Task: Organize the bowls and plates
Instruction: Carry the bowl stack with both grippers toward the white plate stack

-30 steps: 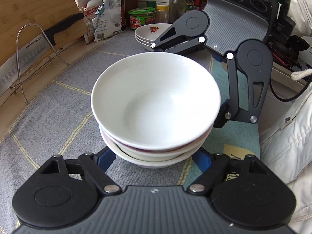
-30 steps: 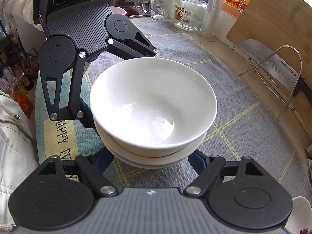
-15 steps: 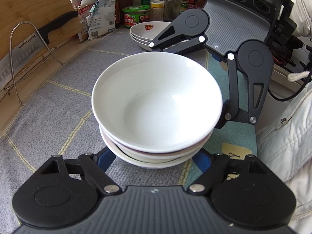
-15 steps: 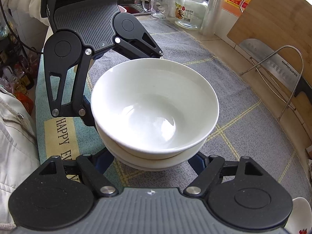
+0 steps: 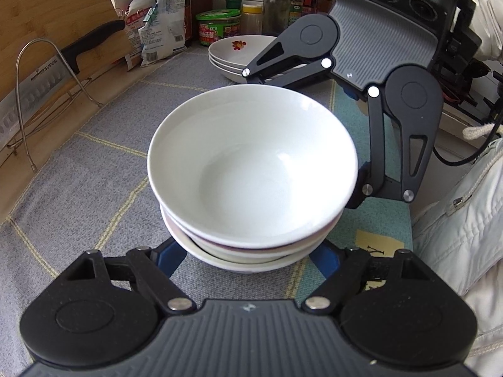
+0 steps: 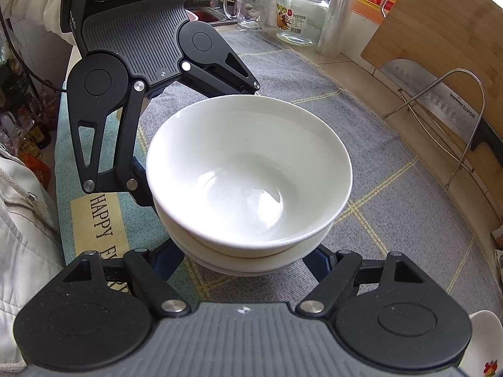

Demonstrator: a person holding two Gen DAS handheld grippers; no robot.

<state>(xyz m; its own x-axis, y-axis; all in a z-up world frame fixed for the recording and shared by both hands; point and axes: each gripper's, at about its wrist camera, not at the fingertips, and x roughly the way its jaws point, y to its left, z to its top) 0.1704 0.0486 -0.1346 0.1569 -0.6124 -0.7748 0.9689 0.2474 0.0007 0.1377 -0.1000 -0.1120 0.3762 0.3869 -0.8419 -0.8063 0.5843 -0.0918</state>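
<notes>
A stack of three white bowls (image 5: 251,169) (image 6: 248,169) stands on the grey checked mat (image 5: 78,172), filling the middle of both wrist views. My left gripper (image 5: 248,260) reaches in from one side. Its blue fingers (image 5: 168,259) hug the bottom bowl under the rims, shut on it. My right gripper (image 6: 248,264) comes from the opposite side with its blue fingers (image 6: 317,262) shut on the same bottom bowl. Each gripper shows in the other's view, with one dark finger (image 5: 356,194) (image 6: 141,188) against the stack's side. The fingertips are hidden under the bowls.
A pile of plates with a red motif (image 5: 242,50) sits behind the bowls, near jars and bottles (image 5: 217,28). A wire rack with a cleaver (image 6: 440,103) and a wooden board (image 6: 440,25) line the wall. A glass jar (image 6: 298,15) and mug (image 6: 248,8) stand by the sink. A person's white jacket (image 5: 456,235) is close.
</notes>
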